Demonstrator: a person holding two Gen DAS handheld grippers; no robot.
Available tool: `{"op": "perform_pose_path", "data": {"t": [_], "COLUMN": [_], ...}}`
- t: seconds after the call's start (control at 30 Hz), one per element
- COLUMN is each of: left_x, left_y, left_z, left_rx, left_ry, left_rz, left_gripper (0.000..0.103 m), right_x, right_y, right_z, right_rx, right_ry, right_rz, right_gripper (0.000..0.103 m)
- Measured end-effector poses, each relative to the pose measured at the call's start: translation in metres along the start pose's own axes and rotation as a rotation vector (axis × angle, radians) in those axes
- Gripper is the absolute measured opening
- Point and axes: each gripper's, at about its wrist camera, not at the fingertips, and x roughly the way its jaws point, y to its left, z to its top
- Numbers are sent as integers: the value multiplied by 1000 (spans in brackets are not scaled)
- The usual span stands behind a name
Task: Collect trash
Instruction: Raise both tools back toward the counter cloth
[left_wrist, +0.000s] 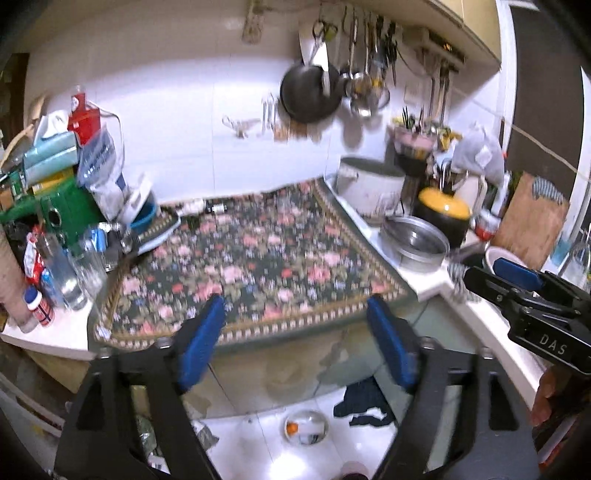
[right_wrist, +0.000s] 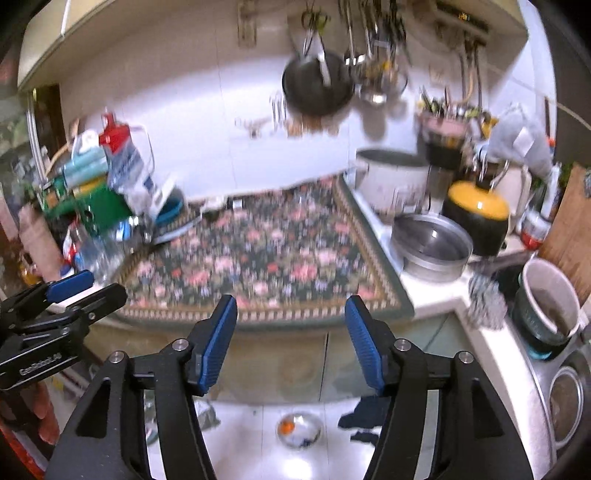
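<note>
On the white floor tiles below the counter lies a clear round plastic piece (left_wrist: 306, 428) (right_wrist: 298, 430) with something orange inside. A dark crumpled cloth (left_wrist: 364, 404) (right_wrist: 364, 417) lies beside it to the right. My left gripper (left_wrist: 295, 314) (right_wrist: 92, 288) is held high above the floor in front of the counter edge, open wide, with nothing between its blue pads. My right gripper (right_wrist: 291, 306) (left_wrist: 491, 275) is alongside it at the same height, also open and empty. A floral cloth (left_wrist: 258, 258) (right_wrist: 258, 251) covers the counter ahead.
Bottles, boxes and bags (left_wrist: 74, 166) crowd the counter's left end. On the right stand a white pot (left_wrist: 369, 184), a steel pan (left_wrist: 415, 240), a yellow-lidded black pot (left_wrist: 445, 210) and a cup (right_wrist: 550, 299) by the sink (right_wrist: 565, 398). A wok (left_wrist: 310, 92) hangs on the wall.
</note>
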Motion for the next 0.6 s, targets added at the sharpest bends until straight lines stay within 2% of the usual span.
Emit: {"op": "perform_pose_path", "data": {"t": [0.03, 0.1, 0.17, 0.23, 0.4, 0.6], "left_x": [0, 1, 8, 22, 66, 122], "left_y": [1, 3, 5, 7, 17, 37], "left_z": [4, 15, 24, 35, 67, 100], "left_rx": [-6, -17, -27, -44, -113, -217], "left_ry": [-14, -48, -61, -72, -74, -39], "left_rz": [2, 18, 34, 62, 132, 228], "left_gripper": [95, 98, 99, 99, 99, 99], "right_x": [0, -1, -1, 2, 32, 88], "right_y": [-1, -2, -4, -9, -27, -54], "right_z": [5, 17, 26, 35, 66, 108], "right_rx": [2, 4, 1, -7, -30, -68], "right_ry": [-17, -53, -90, -130, -167, -122], "right_rz": [-1, -2, -2, 1, 44, 110], "right_gripper": [63, 69, 76, 79, 79, 79]}}
